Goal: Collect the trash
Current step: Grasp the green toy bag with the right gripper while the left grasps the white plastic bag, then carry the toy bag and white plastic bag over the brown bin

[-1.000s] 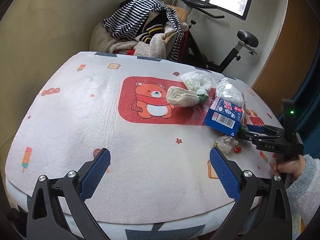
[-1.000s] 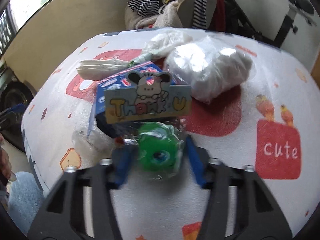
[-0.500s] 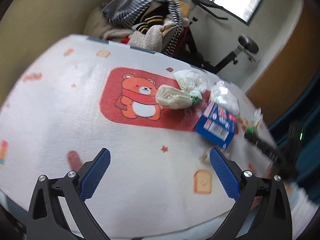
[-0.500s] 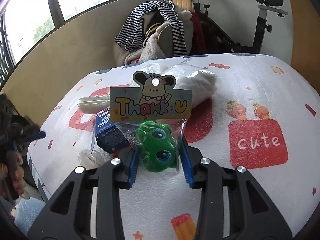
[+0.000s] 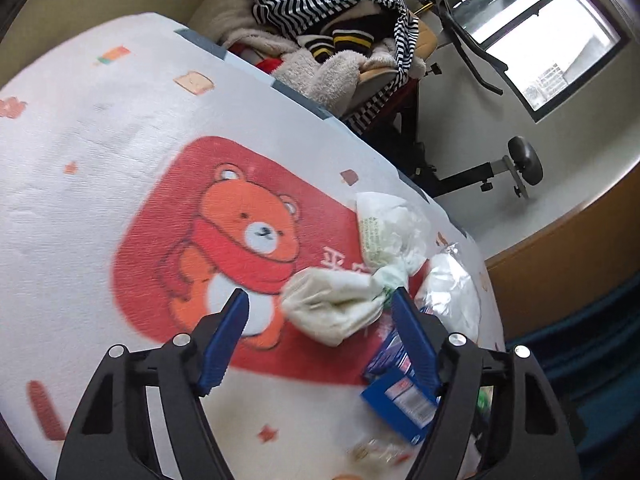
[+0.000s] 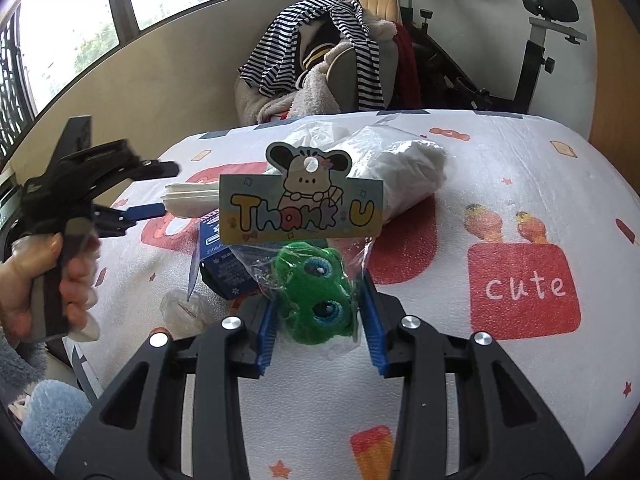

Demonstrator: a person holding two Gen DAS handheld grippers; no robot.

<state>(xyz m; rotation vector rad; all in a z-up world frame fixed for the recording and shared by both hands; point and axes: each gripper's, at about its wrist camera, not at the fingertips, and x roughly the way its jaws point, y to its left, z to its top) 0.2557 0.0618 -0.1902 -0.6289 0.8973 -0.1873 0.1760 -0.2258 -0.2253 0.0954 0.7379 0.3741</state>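
Note:
My right gripper [image 6: 316, 312] is shut on a clear packet holding a green plush toy [image 6: 312, 292], topped by a "Thank U" card [image 6: 300, 212], and holds it above the bed cover. My left gripper [image 5: 320, 316], also seen in the right wrist view [image 6: 168, 190], is open just in front of a crumpled white paper wad [image 5: 332, 308] [image 6: 192, 200] that lies between its fingertips. A blue carton [image 5: 400, 396] [image 6: 224, 260] lies just right of the wad. A clear bag with white stuffing [image 5: 452, 292] [image 6: 400, 168] and a white plastic bag [image 5: 388, 224] lie beyond.
A small clear wrapper [image 6: 188, 304] [image 5: 376, 452] lies near the cover's front edge. The white cover [image 6: 520, 152] has a red bear patch [image 5: 224, 240]. A chair piled with striped clothes [image 6: 320, 52] and an exercise bike [image 6: 536, 40] stand behind. A hand [image 6: 52, 272] holds the left gripper.
My left gripper swung forward and right to the white wad, and its fingers narrowed somewhat. My right gripper lifted the toy packet up off the cover.

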